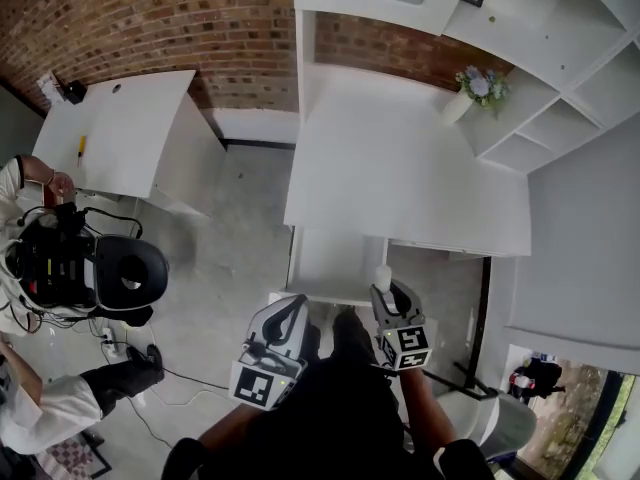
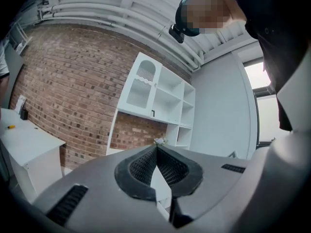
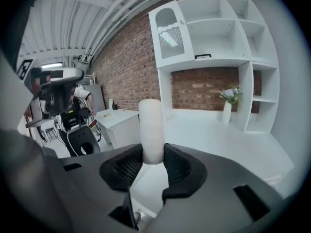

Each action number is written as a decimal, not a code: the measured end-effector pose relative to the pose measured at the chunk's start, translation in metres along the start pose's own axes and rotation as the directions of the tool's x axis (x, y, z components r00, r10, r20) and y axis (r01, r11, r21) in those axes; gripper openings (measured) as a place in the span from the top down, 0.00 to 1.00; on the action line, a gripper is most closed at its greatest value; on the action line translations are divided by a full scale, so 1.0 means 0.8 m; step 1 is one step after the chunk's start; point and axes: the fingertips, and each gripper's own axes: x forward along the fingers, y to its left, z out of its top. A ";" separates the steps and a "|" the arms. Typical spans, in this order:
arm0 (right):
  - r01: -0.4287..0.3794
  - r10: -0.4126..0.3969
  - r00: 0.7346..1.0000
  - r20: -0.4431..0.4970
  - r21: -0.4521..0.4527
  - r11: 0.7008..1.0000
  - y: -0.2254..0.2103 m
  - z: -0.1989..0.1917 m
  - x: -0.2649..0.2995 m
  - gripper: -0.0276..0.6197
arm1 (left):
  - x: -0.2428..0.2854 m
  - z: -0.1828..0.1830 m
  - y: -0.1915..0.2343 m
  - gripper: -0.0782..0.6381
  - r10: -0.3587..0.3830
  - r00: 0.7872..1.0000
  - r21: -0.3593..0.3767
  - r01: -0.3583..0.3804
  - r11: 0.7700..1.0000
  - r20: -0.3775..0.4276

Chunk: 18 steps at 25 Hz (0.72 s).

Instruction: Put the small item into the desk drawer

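Head view shows the person standing at the near edge of a white counter [image 1: 400, 168], looking steeply down on both tools. From the counter's front edge a white drawer [image 1: 330, 260] stands pulled out, its inside bare and pale.

The right gripper [image 1: 386, 294] holds the small item, a white cylinder [image 1: 382, 276], upright at the drawer's near right corner. From this angle I cannot tell whether it hangs over the drawer or just beside it. In the right gripper view the jaws of the right gripper [image 3: 153, 160] press on the lower end of the white cylinder [image 3: 151, 123] from both sides, fairly wide apart because the item fills the gap, and most of its length sticks up above the pads.

The left gripper [image 1: 291, 310] hangs at the drawer's near left corner, its marker cube toward the person. In the left gripper view its jaws are brought together, tips touching, with nothing between them; the left gripper [image 2: 156, 148] points up toward the shelves.

At the far right corner of the counter a vase [image 1: 459, 105] of flowers stands against a white shelf unit [image 3: 218, 33], with a brick wall [image 1: 150, 18] behind. To the left, well apart, is a second table [image 1: 125, 128], and another person [image 1: 30, 268] sits near it.
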 end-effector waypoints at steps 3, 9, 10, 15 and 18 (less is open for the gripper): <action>-0.033 0.032 0.998 -0.050 -0.022 0.999 -0.009 -0.020 0.026 0.73 | 0.011 0.001 0.003 0.86 0.026 1.000 0.000 -0.026 1.000 0.006; -0.096 0.080 0.975 -0.207 -0.069 0.993 -0.034 -0.093 0.084 0.73 | 0.038 -0.004 0.010 0.86 0.073 0.997 0.010 -0.073 0.997 -0.005; -0.107 0.087 0.967 -0.239 -0.073 0.992 -0.039 -0.108 0.093 0.73 | 0.044 -0.005 0.011 0.86 0.080 0.997 0.011 -0.080 0.997 -0.009; -0.180 0.133 0.918 -0.374 -0.093 0.979 -0.057 -0.177 0.132 0.73 | 0.065 -0.022 0.020 0.86 0.129 0.991 0.002 -0.129 0.992 -0.042; -0.198 0.140 0.891 -0.433 -0.092 0.976 -0.068 -0.213 0.158 0.73 | 0.078 -0.033 0.027 0.86 0.150 0.987 -0.004 -0.150 0.989 -0.058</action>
